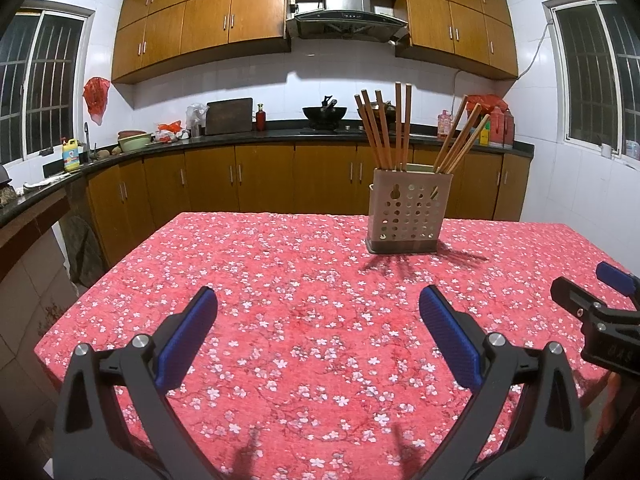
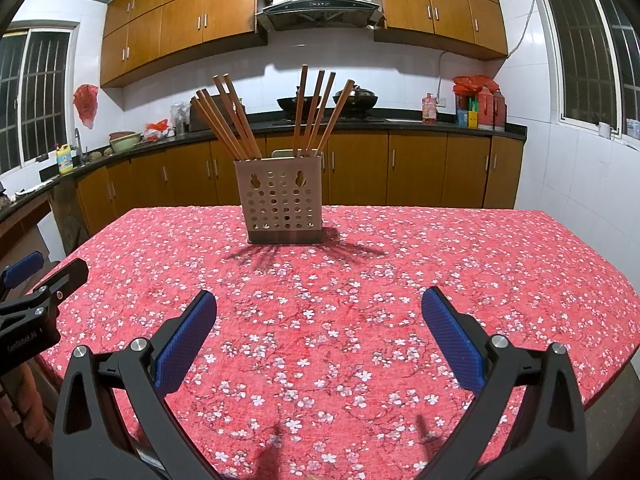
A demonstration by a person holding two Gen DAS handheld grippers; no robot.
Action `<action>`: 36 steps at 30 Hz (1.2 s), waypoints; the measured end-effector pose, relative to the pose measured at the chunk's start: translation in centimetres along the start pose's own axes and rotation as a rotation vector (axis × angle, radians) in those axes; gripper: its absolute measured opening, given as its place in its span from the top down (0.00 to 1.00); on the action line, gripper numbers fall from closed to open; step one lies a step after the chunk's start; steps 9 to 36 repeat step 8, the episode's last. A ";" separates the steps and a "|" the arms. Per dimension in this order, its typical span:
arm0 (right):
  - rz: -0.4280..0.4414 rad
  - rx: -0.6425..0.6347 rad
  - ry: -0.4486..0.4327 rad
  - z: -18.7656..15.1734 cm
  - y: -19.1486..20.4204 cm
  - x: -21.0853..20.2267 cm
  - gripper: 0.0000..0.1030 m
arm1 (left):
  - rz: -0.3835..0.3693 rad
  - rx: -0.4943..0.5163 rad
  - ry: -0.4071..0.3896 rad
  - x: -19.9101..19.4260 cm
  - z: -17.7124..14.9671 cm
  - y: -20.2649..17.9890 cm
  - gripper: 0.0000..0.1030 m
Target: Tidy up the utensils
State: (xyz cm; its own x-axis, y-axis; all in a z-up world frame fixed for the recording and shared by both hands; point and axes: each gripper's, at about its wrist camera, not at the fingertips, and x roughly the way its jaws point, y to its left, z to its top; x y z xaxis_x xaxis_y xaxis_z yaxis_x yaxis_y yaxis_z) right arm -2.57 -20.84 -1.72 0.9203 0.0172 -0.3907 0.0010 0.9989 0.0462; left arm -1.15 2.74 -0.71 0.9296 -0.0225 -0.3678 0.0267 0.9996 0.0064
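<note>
Now, left view first:
Left gripper [image 1: 318,300]: we hold it low over the near part of the table [image 1: 280,264], fingers spread wide, nothing between them.
Holder [image 1: 408,214]: ahead and to the right of our left fingers, well apart, standing upright near the table's far edge.
Chopsticks [image 1: 400,132]: standing in the holder in two fans, long axes steeply upright, tips splayed outward.
Right gripper [image 1: 600,312]: right of the holder and nearer us, only partly in this view.

Right view:
Right gripper [image 2: 319,300]: fingers wide apart, empty.
Holder [image 2: 282,200]: ahead and slightly left of our right fingers, well apart.
Chopsticks [image 2: 280,116]: two upright fans above the holder.
Left gripper [image 2: 36,292]: left of the holder, at the frame edge.

Judgement: we think the right gripper is better lined up; nothing loose lies around the holder.
</note>
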 end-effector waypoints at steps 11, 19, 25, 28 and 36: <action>0.000 0.001 0.001 0.0 0.1 0.0 0.02 | -0.007 -0.009 0.008 0.0 0.1 0.1 0.04; 0.000 0.001 0.001 0.0 0.1 0.0 0.02 | -0.007 -0.009 0.008 0.0 0.1 0.1 0.04; 0.000 0.001 0.001 0.0 0.1 0.0 0.02 | -0.007 -0.009 0.008 0.0 0.1 0.1 0.04; 0.000 0.001 0.001 0.0 0.1 0.0 0.02 | -0.007 -0.009 0.008 0.0 0.1 0.1 0.04; 0.000 0.001 0.001 0.0 0.1 0.0 0.02 | -0.007 -0.009 0.008 0.0 0.1 0.1 0.04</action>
